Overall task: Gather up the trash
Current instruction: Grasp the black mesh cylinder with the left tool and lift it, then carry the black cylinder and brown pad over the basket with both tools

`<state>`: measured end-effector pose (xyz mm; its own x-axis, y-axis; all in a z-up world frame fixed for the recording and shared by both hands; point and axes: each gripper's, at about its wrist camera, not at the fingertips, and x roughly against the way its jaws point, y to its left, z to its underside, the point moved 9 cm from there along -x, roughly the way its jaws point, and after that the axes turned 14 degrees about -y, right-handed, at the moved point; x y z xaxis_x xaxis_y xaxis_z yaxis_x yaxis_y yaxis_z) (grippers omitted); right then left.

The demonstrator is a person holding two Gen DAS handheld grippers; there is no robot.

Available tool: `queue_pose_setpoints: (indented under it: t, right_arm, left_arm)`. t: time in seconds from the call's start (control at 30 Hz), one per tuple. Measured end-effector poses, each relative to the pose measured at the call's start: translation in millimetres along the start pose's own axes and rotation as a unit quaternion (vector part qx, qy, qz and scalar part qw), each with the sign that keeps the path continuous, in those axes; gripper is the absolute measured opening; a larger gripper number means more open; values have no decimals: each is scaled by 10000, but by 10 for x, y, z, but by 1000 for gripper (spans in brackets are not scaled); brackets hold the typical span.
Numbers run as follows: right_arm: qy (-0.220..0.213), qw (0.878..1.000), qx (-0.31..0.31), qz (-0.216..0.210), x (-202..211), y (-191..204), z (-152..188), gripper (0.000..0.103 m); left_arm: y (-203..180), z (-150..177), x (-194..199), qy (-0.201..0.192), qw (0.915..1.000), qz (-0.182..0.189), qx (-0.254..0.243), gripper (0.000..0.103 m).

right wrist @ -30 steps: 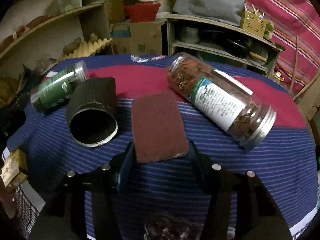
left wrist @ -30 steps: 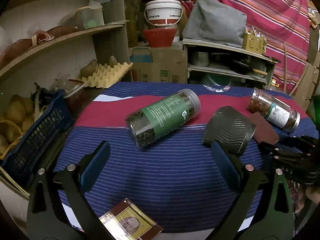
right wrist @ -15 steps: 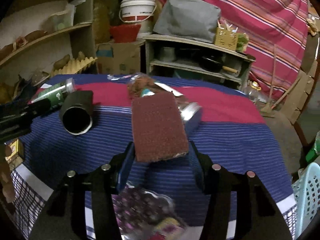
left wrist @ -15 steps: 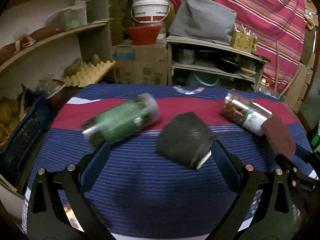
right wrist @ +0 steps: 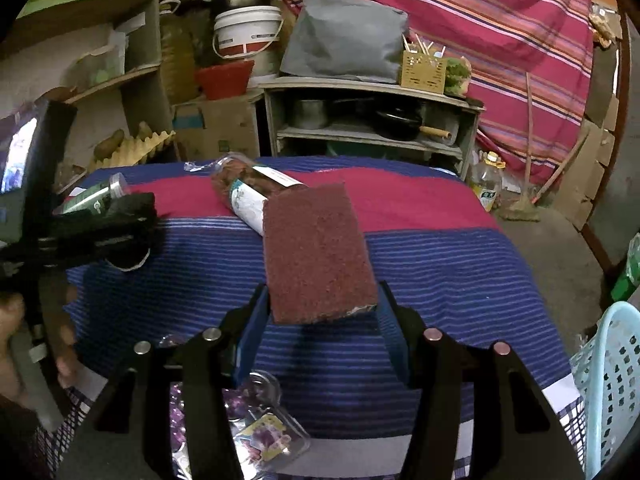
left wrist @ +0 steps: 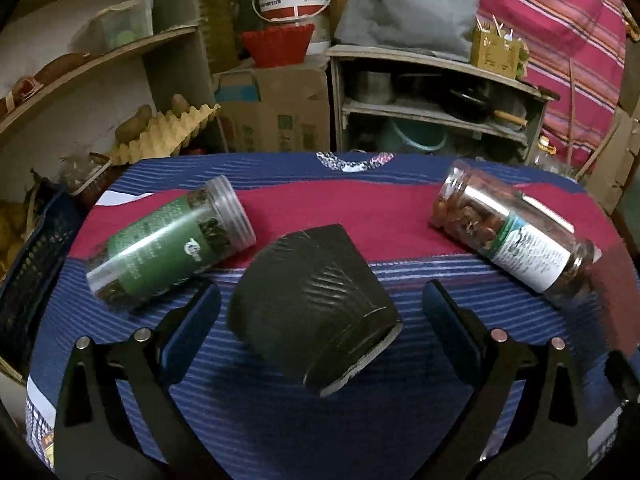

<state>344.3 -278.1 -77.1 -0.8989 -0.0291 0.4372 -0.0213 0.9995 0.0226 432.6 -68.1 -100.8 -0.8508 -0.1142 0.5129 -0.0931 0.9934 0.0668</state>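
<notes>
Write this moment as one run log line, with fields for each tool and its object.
left tool: open, around black cup, lying on table | right tool: shut on maroon scouring pad, lifted above tablecloth

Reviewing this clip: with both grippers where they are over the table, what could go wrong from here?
The right gripper pinches only the near edge of the maroon scouring pad; it might slip out in transit. The open left gripper straddles the black cup, lying on its side: closing could roll it into the green-label jar.
</notes>
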Motion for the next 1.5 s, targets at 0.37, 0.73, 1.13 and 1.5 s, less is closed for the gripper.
queue_pose_setpoints:
  t: [0.37,0.73,1.13,1.5]
  right_arm:
    - [13,10000,-79,-6,-8,-50,24,53]
    - [-68,10000,-50,-11,64,-51,-47,53]
    - [-253,9996,-79,26,419,-138,-148,53]
    - [-434,9980,-312,337,1023,-818,-138,53]
  left_arm:
    - [81,123,-139,273,9995,-49,171,88]
    - [127,99,72,152,9994,288,112,69]
    - [33,46,754,-209,9985,503,-39,68]
    - [-701,-95,1482,-706,9921,990,-317,68]
